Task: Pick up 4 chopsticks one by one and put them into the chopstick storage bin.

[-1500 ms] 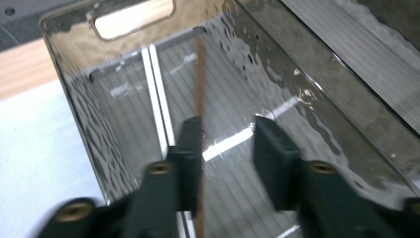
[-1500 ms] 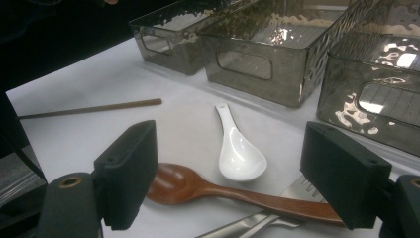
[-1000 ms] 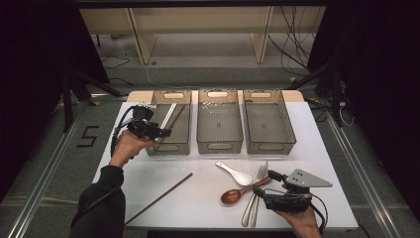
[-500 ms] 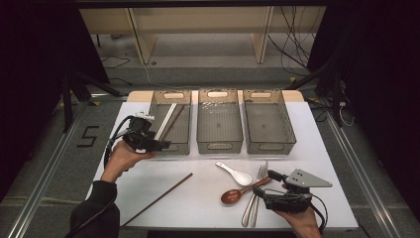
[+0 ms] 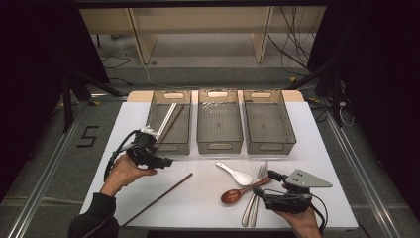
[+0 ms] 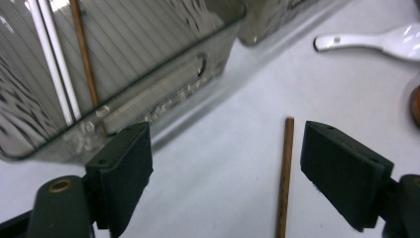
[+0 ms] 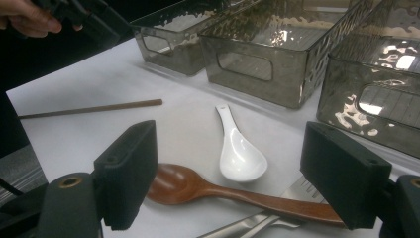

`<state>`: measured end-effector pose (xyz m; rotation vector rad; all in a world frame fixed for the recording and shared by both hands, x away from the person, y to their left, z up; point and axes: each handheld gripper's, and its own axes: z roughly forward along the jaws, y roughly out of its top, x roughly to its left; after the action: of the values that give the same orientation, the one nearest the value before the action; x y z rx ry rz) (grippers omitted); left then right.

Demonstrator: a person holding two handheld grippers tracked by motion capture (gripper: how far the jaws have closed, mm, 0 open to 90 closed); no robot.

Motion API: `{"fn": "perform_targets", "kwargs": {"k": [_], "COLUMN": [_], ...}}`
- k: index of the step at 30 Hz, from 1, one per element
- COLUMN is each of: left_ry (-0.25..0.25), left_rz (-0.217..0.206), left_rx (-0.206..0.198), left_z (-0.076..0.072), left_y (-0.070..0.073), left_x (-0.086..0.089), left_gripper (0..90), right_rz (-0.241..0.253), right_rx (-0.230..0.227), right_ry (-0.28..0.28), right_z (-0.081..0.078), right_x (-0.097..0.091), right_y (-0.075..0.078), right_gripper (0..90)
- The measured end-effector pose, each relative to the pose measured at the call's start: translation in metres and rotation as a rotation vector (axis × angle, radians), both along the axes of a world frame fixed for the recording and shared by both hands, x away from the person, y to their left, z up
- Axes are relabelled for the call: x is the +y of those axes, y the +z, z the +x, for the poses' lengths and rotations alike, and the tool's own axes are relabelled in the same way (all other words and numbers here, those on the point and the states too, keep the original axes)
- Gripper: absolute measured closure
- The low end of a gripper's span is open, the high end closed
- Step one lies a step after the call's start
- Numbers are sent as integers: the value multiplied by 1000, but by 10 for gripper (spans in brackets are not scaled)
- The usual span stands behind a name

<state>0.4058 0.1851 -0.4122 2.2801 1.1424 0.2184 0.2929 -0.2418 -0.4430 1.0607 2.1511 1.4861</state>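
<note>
The brown chopstick lies loose on the white table, slanting from near the front edge up toward the left bin. It is a thin, straight, plain wooden stick, square-cut at its upper tip. In the left gripper view that tip sits between the two black jaws, nearer the right-hand one and touching neither. The left gripper hangs just in front of the left bin, its jaws wide apart and just been opening, nothing clamped.

The left bin holds a pair of white chopsticks and a second brown one, all leaning along its floor (seen through the clear ribbed wall in the left gripper view). The middle bin and the right bin stand in a row beside it, smoky clear plastic with cut-out handles.

Right of the chopstick lie a white soup spoon, a brown wooden spoon and metal cutlery that includes a fork, the wooden spoon's handle crossing it. The right gripper rests low at the front right, jaws spread and empty, the wooden spoon's handle lying between them.

Beyond the table are a grey floor, loose cables, pale wooden legs and dark curtains; a "5" is marked on the floor at left.
</note>
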Motion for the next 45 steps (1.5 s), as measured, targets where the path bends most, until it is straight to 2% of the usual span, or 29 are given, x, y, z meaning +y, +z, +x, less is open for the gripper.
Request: {"fn": "perform_targets", "kwargs": {"k": [10, 15, 27, 32, 35, 40, 45], "left_ry": [-37, -81, -131, -167, -187, -190, -196], "left_rz": [76, 116, 194, 192, 211, 233, 250], "left_rx": [64, 111, 178, 208, 232, 247, 244], "left_z": [-20, -28, -39, -42, -43, -43, -44], "left_y": [-12, -19, -29, -35, -38, -42, -46], "left_x": [-3, -9, -19, -23, -25, -25, -26], "left_gripper": [200, 225, 296, 401, 476, 578, 657], "right_rz": [0, 0, 3, 1, 0, -1, -3], "right_rx": [1, 0, 0, -1, -3, -5, -4], "right_ry": [0, 2, 1, 1, 1, 1, 2], "right_z": [0, 0, -1, -1, -1, -1, -1], "right_x": [0, 0, 0, 0, 0, 0, 0], "right_y": [0, 0, 1, 1, 1, 1, 1], "right_gripper": [232, 232, 232, 232, 232, 232, 232]}}
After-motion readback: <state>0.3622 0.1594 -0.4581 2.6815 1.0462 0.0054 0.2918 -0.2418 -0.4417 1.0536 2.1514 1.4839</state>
